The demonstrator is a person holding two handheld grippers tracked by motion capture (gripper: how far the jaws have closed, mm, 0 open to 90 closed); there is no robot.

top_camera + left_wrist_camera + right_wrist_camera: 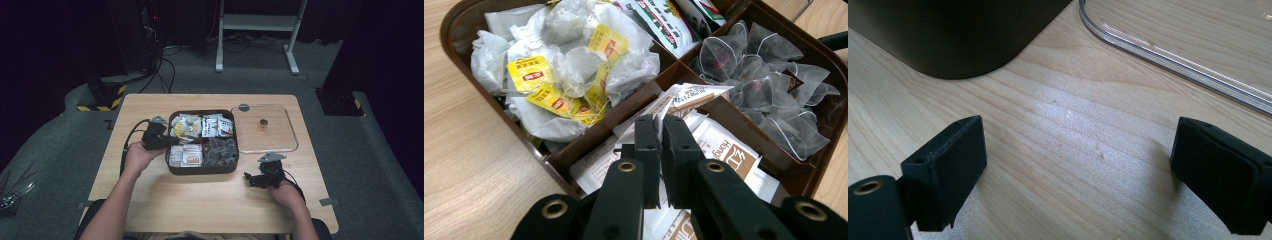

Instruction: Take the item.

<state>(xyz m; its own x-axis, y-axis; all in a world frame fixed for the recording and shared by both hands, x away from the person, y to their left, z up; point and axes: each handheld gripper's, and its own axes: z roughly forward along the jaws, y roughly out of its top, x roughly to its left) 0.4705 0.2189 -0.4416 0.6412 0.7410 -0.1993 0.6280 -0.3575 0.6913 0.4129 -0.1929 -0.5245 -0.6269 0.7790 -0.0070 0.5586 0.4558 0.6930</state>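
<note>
- My left gripper [660, 125] reaches into the brown compartment box [202, 170] from its 9 o'clock side, low over the near-left compartment.
- Its jaws are pressed nearly together with only a thin slit between them, their tips down among the white and brown paper sachets [724, 145]; I cannot tell whether a sachet is pinched in that slit.
- In the left gripper view, the yellow-tagged tea bags [564, 75] fill the compartment at 10 o'clock from my jaws, the mesh pyramid tea bags [764, 85] lie at 2 o'clock, and the printed packets [664, 22] sit at 12 o'clock, in the far compartment.
- My right gripper [263, 178] rests on the tabletop [200, 200] near the box's 4 o'clock corner, apart from it.
- Its jaws stand wide apart with bare wood between them, holding nothing.
- In the right gripper view, the box's dark rounded corner [948, 40] is at 11 o'clock and the rim of the clear lid [1173, 60] at 1 o'clock.
- From above, the clear lid [265, 129] lies flat at 3 o'clock of the box, just beside it.
</note>
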